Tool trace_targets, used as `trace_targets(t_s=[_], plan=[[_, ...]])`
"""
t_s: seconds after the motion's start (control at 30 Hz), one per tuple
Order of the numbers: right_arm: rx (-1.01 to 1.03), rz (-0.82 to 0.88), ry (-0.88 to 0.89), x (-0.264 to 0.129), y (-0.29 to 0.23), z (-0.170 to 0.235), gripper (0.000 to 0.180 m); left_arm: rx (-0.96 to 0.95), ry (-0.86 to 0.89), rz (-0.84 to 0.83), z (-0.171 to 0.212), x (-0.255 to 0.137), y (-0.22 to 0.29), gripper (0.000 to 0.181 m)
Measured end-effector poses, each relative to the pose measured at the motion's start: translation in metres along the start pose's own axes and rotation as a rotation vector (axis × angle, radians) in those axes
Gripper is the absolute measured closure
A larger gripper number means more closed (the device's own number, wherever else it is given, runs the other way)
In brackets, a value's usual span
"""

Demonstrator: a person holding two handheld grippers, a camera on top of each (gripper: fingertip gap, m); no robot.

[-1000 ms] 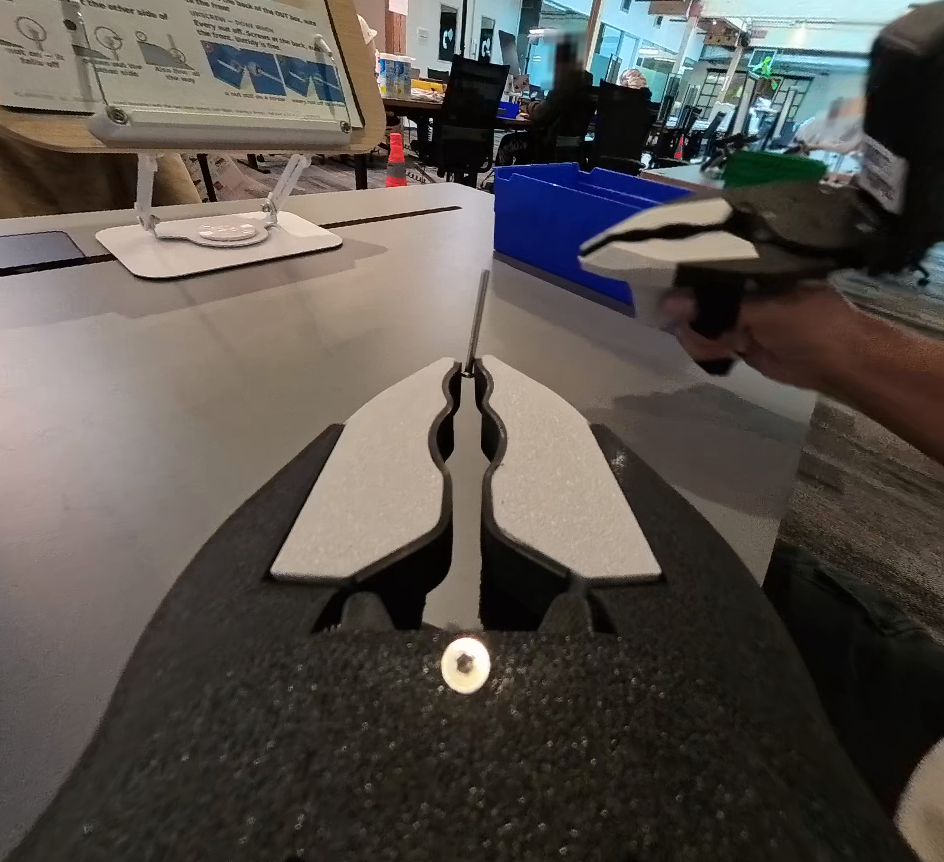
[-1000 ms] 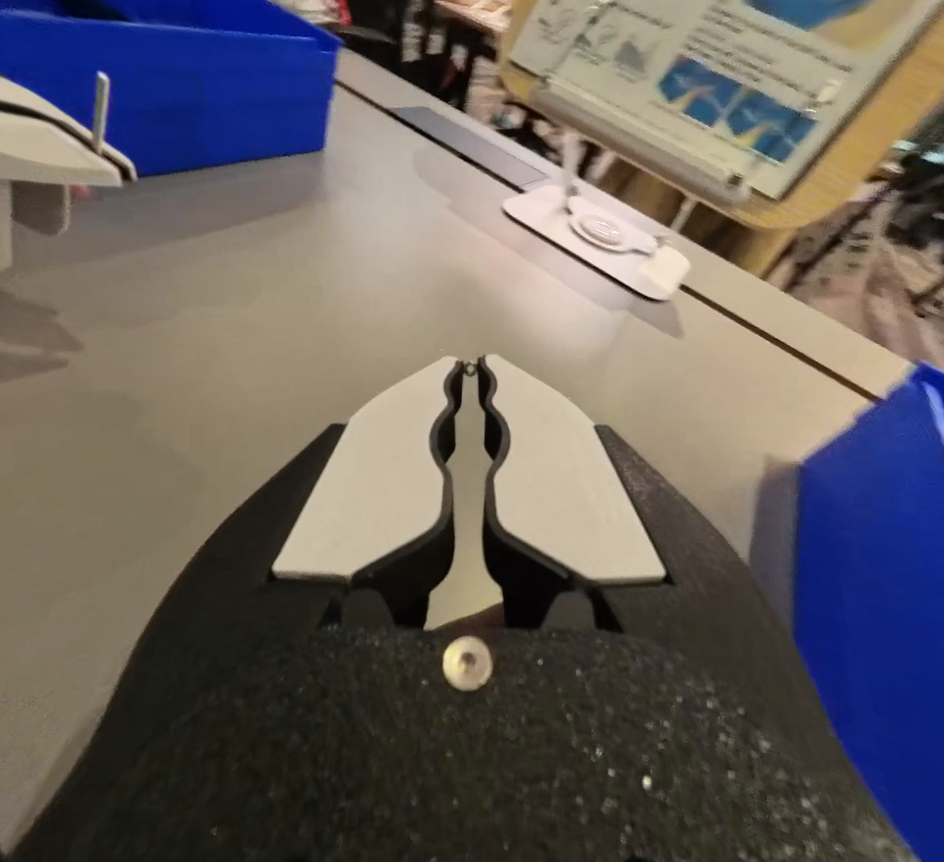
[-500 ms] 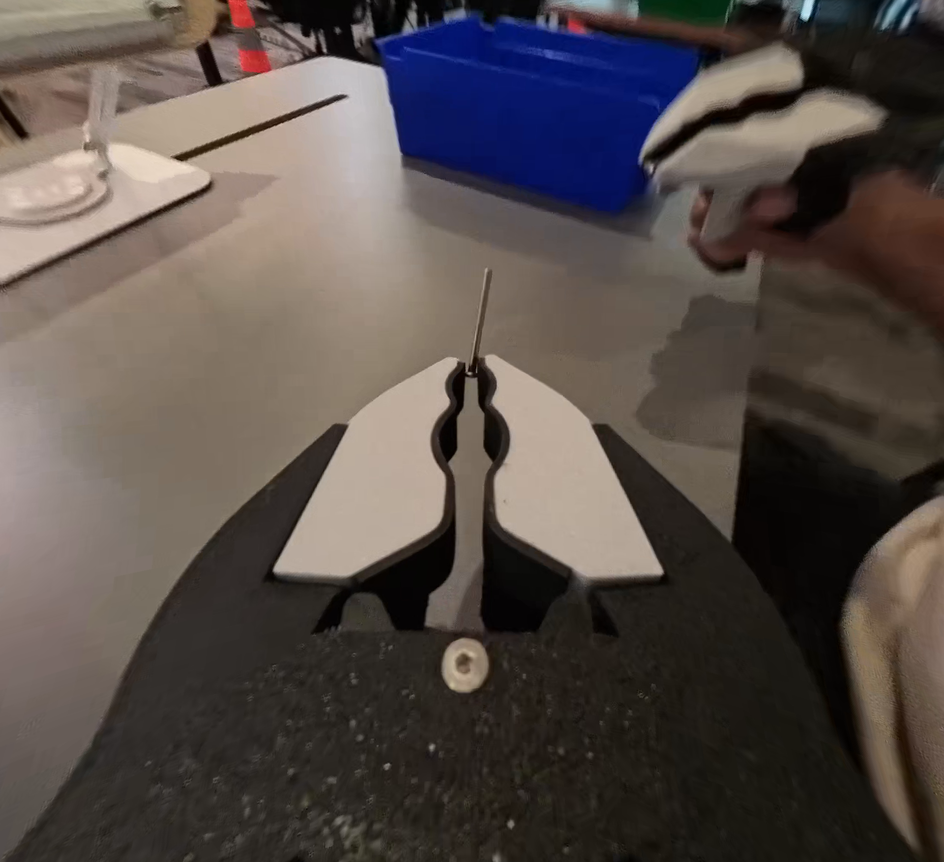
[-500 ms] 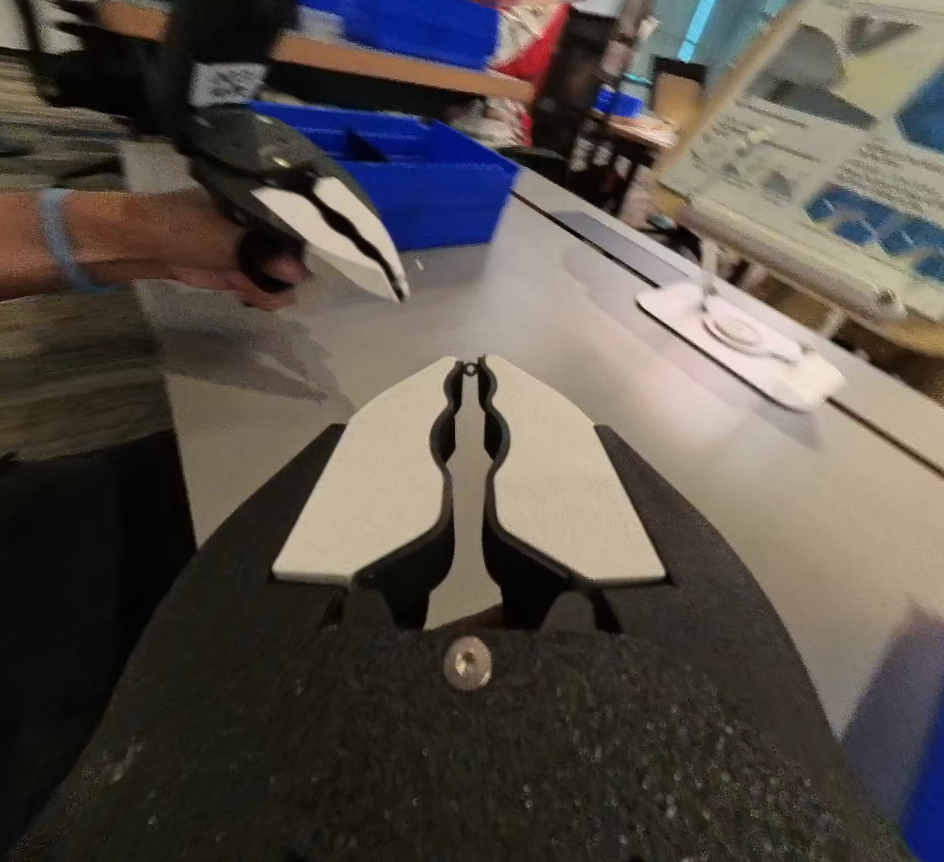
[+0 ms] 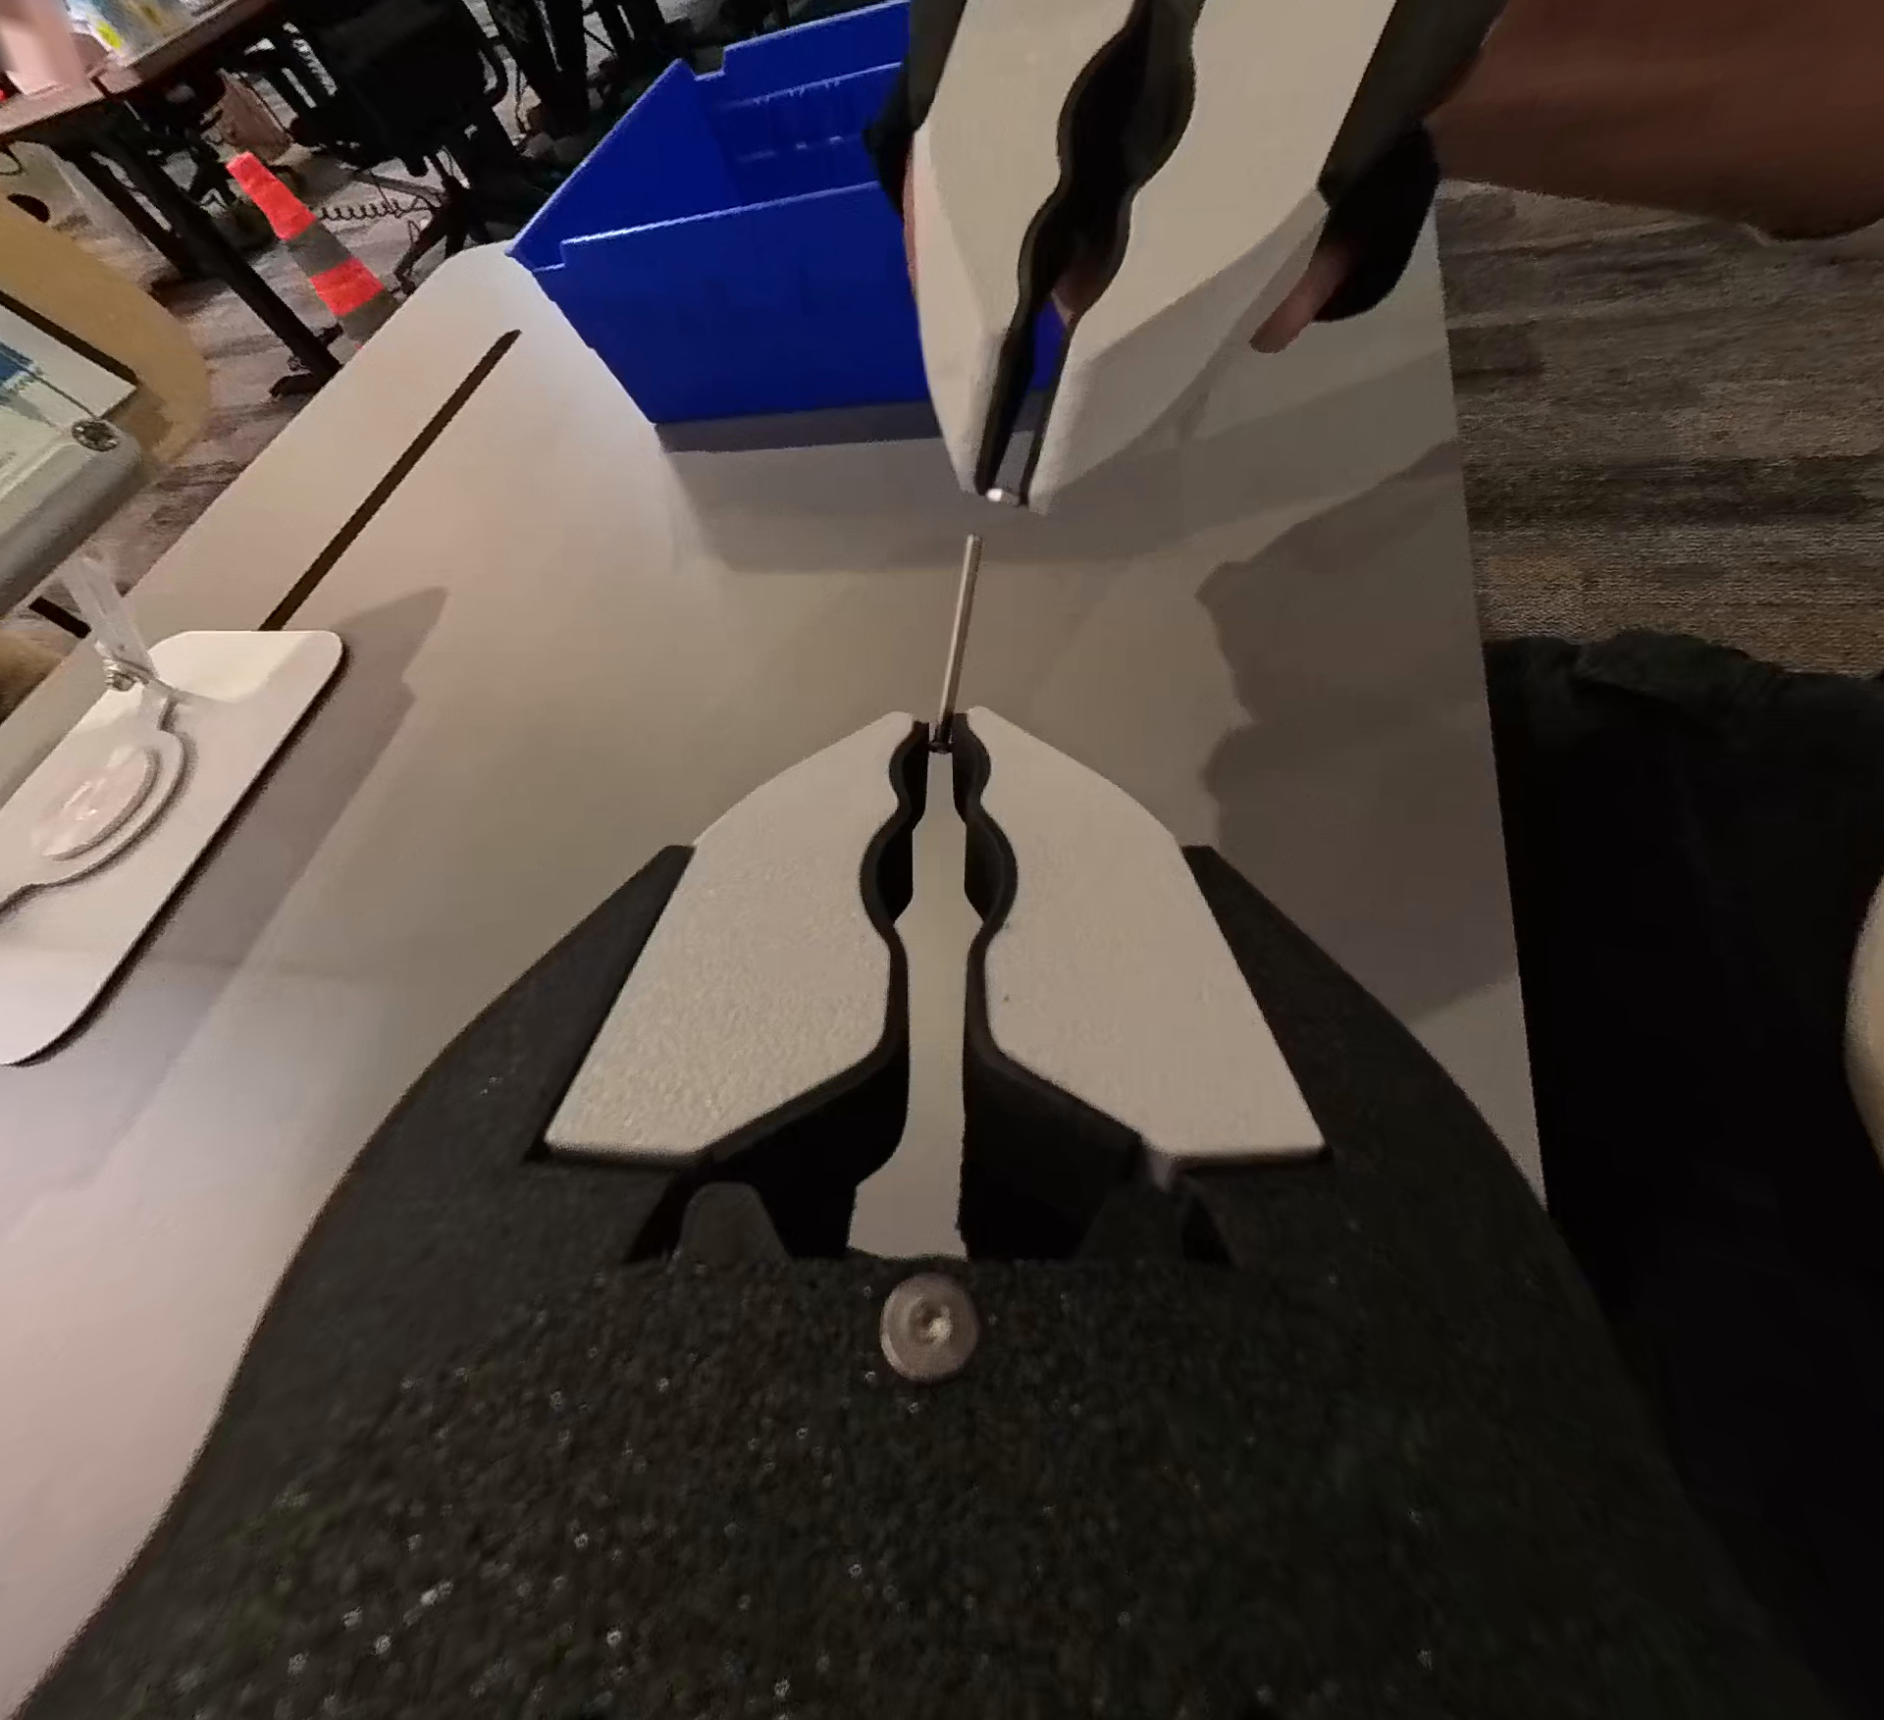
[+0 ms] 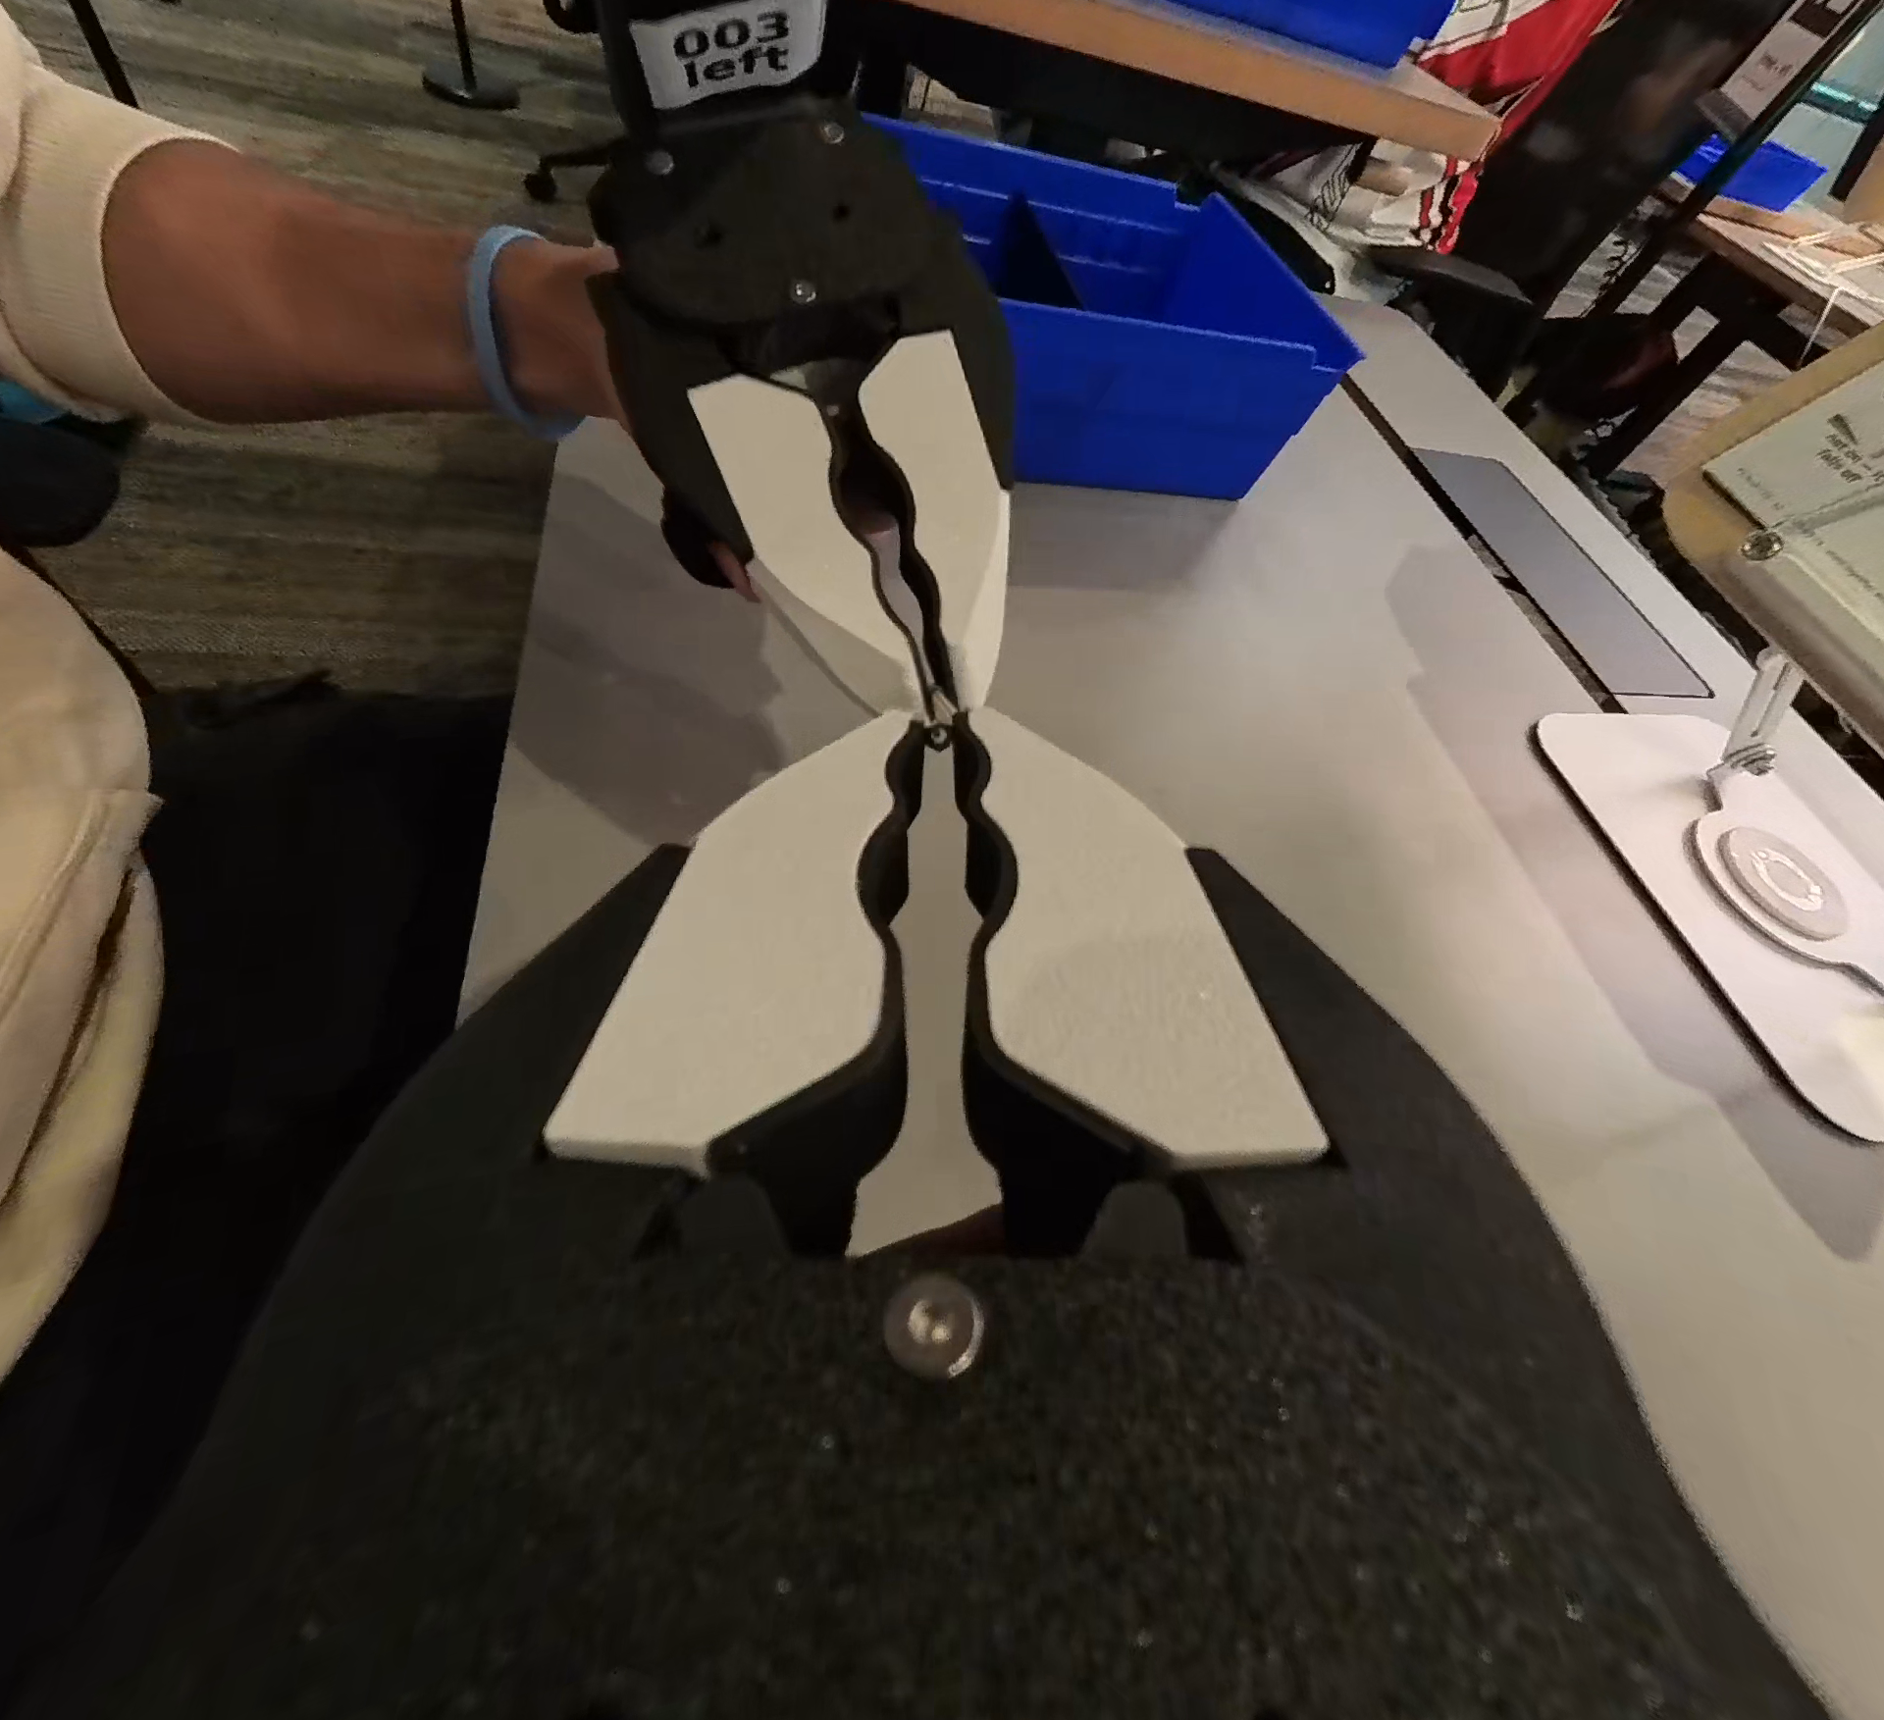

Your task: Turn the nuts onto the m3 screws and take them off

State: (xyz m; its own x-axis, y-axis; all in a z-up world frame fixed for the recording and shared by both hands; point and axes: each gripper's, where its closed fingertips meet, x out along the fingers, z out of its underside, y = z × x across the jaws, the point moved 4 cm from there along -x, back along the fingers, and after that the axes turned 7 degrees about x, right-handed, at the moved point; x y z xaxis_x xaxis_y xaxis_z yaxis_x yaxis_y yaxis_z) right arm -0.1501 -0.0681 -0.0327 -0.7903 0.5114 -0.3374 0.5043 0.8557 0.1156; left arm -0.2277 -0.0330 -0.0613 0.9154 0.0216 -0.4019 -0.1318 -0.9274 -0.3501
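My left gripper (image 5: 943, 733) is shut on the head end of a thin steel m3 screw (image 5: 958, 631), which points forward above the grey table (image 5: 571, 611). My right gripper (image 5: 1004, 489) faces it from the far side, shut on a small nut (image 5: 996, 495) just beyond the screw's free end, with a small gap between them. In the right wrist view my right gripper (image 6: 938, 738) pinches the nut (image 6: 936, 735) at its tips. The left gripper (image 6: 933, 698) meets it tip to tip, and the screw is nearly hidden between them.
A blue bin (image 5: 734, 285) stands at the table's far end and also shows in the right wrist view (image 6: 1172, 387). A white stand base (image 5: 153, 805) holding an instruction sheet sits at the side. The table edge (image 5: 1478, 754) is close on the near side.
Both grippers have swung round to face each other. The right gripper came in from the side and now holds its tips right at the screw's free end.
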Motion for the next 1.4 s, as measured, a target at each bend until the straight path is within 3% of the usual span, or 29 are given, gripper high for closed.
trace_targets(t_s=[0.47, 0.93, 1.4], plan=[[-0.011, -0.014, -0.038, 0.005, -0.001, 0.008, 0.174, 0.009, -0.004, 0.046, 0.003, 0.003, 0.005, 0.177], [0.327, 0.062, 0.188, 0.010, 0.010, 0.018, 0.174, 0.136, -0.065, -0.359, 0.003, 0.005, 0.003, 0.177], [0.379, 0.075, 0.189, 0.027, 0.009, 0.020, 0.174, -0.021, -0.063, -0.388, 0.022, 0.009, 0.004, 0.177]])
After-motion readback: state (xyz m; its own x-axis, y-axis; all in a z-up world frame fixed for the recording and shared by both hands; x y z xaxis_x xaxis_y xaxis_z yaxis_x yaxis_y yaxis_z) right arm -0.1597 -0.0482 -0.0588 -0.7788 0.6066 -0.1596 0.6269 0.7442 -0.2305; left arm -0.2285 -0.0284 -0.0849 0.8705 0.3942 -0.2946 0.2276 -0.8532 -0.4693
